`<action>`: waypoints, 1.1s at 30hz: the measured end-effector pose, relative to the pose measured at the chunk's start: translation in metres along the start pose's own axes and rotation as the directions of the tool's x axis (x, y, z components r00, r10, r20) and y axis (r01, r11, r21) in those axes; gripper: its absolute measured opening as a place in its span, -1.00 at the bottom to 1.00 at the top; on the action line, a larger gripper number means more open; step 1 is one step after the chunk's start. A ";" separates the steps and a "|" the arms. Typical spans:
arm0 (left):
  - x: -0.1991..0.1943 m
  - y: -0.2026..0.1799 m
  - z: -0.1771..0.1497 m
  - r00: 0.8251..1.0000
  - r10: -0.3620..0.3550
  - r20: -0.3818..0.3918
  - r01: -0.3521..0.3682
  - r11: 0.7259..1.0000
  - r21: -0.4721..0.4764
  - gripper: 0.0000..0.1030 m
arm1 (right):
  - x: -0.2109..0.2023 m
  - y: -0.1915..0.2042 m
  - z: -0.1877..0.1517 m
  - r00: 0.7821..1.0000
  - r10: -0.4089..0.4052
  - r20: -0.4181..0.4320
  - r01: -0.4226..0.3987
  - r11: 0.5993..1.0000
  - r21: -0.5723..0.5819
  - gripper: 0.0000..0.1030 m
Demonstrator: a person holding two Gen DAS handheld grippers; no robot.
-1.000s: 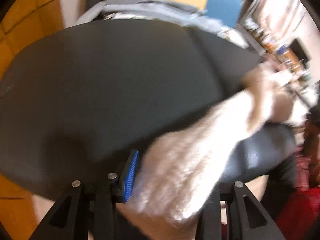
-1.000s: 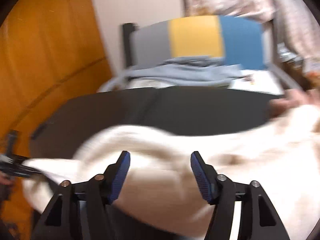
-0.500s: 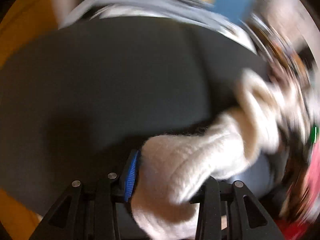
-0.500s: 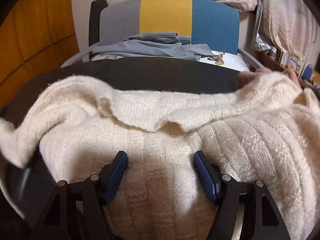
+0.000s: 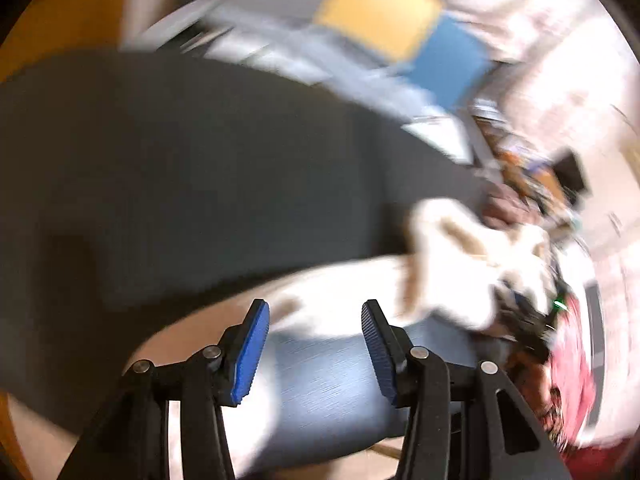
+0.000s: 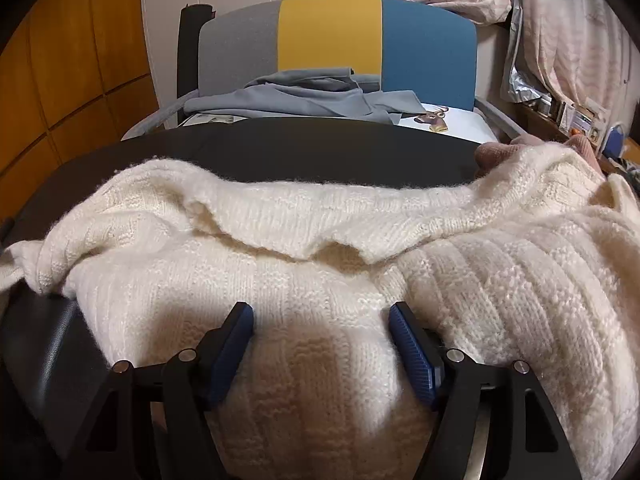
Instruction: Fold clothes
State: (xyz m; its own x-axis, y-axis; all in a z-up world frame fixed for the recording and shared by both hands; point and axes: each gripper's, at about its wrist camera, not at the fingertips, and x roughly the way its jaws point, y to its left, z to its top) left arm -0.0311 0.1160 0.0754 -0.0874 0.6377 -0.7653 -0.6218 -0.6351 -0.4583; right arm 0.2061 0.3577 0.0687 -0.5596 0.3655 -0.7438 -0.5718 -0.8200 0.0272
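Observation:
A cream knit sweater (image 6: 360, 240) lies rumpled across the black table (image 6: 320, 148), one edge folded over near the middle. My right gripper (image 6: 320, 308) hovers low over its near part. The jaws stand wide and the knit bulges up between the blue pads (image 6: 412, 356), which do not pinch it. The left wrist view is blurred. My left gripper (image 5: 315, 304) is at the table's near edge with its jaws opening and nothing between the pads (image 5: 250, 350). The sweater (image 5: 440, 280) lies just beyond its fingertips, running off to the right.
Behind the table stands a chair with a grey, yellow and blue back (image 6: 332, 32). A grey garment (image 6: 304, 96) and a white cloth with a deer print (image 6: 436, 116) lie on it. Pink cloth (image 6: 500, 152) sits at the table's right edge. A blue-grey padded surface (image 5: 328, 392) lies under the left gripper.
My left gripper was shut on the sweater's edge and has let it go, with its jaws now apart. The sweater has settled onto the table. My right gripper has sunk closer to it.

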 end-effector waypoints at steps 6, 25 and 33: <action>0.079 -0.083 0.044 0.994 -0.077 -0.072 0.087 0.985 0.149 0.15 | 0.026 0.003 0.023 1.000 -0.014 0.012 0.013 0.998 0.065 0.39; 0.160 -0.089 0.005 0.995 -0.041 -0.086 0.041 0.999 0.000 -0.88 | 0.059 -0.016 0.056 0.996 0.070 0.055 -0.073 0.996 0.049 0.42; 0.111 -0.036 -0.006 0.999 0.038 0.013 -0.038 0.999 -0.026 -0.88 | -0.021 -0.054 0.082 0.993 -0.047 0.110 0.050 0.998 -0.025 0.06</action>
State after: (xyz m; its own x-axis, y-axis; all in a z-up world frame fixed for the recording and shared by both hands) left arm -0.0140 0.2070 0.0036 -0.1216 0.6188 -0.7760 -0.5976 -0.6699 -0.4406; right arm 0.1997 0.4306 0.1372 -0.5945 0.4502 -0.6663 -0.5843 -0.8111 -0.0267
